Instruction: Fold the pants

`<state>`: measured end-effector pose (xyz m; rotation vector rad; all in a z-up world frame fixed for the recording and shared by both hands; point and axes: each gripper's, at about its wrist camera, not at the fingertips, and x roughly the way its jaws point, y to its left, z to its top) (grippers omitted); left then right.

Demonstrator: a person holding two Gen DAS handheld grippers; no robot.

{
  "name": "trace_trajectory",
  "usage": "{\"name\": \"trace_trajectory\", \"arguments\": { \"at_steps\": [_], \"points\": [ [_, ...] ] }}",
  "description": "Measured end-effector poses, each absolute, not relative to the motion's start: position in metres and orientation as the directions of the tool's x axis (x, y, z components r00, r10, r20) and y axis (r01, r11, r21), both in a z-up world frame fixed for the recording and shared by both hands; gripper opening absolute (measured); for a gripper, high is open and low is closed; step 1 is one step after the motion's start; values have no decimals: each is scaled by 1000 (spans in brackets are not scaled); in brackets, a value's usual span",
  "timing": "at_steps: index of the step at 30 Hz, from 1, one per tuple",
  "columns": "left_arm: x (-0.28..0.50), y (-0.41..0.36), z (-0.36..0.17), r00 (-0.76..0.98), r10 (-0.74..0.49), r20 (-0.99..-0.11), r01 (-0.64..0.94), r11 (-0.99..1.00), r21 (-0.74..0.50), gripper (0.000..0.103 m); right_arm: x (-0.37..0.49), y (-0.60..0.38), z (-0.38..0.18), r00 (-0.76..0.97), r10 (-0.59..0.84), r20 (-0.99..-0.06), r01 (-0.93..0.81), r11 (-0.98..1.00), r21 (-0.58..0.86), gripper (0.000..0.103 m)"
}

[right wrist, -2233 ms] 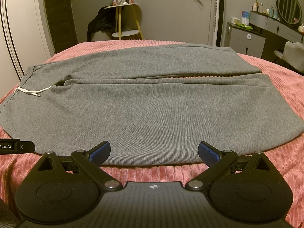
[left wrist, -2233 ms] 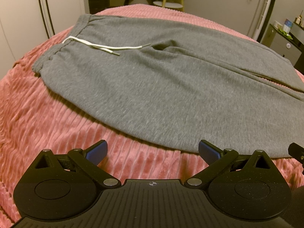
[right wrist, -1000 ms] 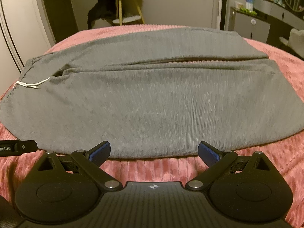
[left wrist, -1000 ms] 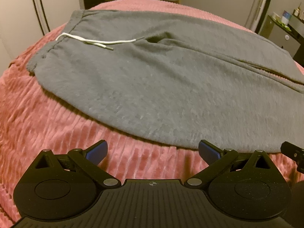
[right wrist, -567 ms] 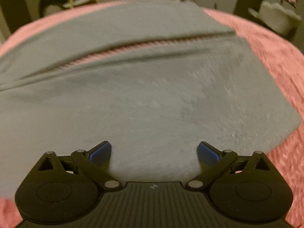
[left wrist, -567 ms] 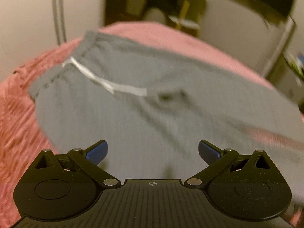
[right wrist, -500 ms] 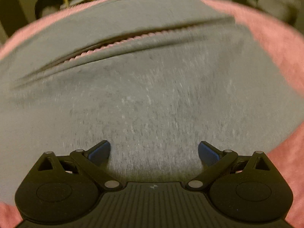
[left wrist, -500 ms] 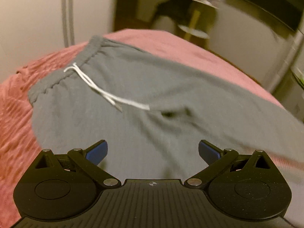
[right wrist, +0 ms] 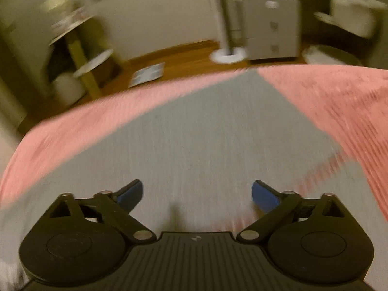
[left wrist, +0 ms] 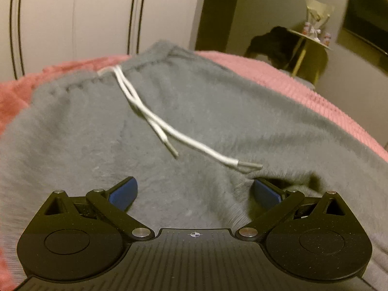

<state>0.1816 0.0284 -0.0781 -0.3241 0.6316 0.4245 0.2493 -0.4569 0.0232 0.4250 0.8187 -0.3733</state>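
My left gripper (left wrist: 194,191) hovers spread wide over the grey pants (left wrist: 218,111), which lie flat on the pink bedspread (left wrist: 278,70), waistband far-left, legs running off rightward. My right gripper (right wrist: 197,192), also parted, sits above a blurred leg end.

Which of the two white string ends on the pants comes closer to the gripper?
The longer string end, with the grey tip, lies closest, near the left gripper's right finger. The shorter end stops farther up the pants.

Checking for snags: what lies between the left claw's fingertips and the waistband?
Only grey pants fabric, crossed by the white drawstring, in the left wrist view.
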Motion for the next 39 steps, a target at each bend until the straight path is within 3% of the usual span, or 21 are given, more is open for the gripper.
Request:
{"name": "trace_trajectory", "arguments": {
  "at_steps": [2, 7, 12, 15, 17, 19, 24, 28, 32, 35, 37, 39],
  "points": [
    [179, 23, -82, 742, 308, -595, -469, 873, -132, 103, 307, -473, 16, 600, -183, -779, 537, 814, 222, 73],
    [179, 21, -86, 744, 312, -591, -469, 873, -129, 103, 393, -496, -8, 509, -337, -792, 685, 716, 136, 73],
    [180, 18, -89, 743, 323, -586, -473, 873, -118, 103, 428, -516, -34, 448, -325, -833, 761, 628, 164, 74],
    [181, 20, -89, 745, 320, -586, -473, 872, -124, 103, 426, -507, -35, 437, -375, -818, 756, 645, 109, 42],
    [180, 20, -89, 746, 318, -585, -472, 872, -128, 103, 414, -511, -34, 476, -358, -803, 739, 658, 144, 13],
    [181, 20, -88, 745, 317, -587, -471, 873, -127, 103, 394, -517, -28, 538, -300, -788, 721, 648, 246, 3],
    [181, 26, -84, 754, 283, -593, -456, 875, -162, 103, 297, -494, 10, 735, -278, -619, 597, 699, 395, 2],
    [169, 27, -68, 781, 313, -541, -483, 851, -204, 103, 160, -464, 10, 814, -311, -491, 550, 684, 479, 2],
    [152, 24, -29, 870, 274, -411, -395, 885, -247, 103, 64, -451, -43, 764, -319, -561, 610, 641, 466, 2],
    [158, 31, -2, 934, 121, -335, -243, 904, -351, 103, 37, -469, -88, 715, -247, -654, 647, 588, 485, 2],
    [191, 42, 5, 918, -60, -391, -130, 888, -441, 103, 27, -470, -86, 748, -242, -618, 616, 598, 512, 2],
    [233, 59, -3, 863, -167, -477, -135, 833, -536, 103, 29, -478, -83, 763, -224, -606, 601, 591, 539, 3]
  ]
}}
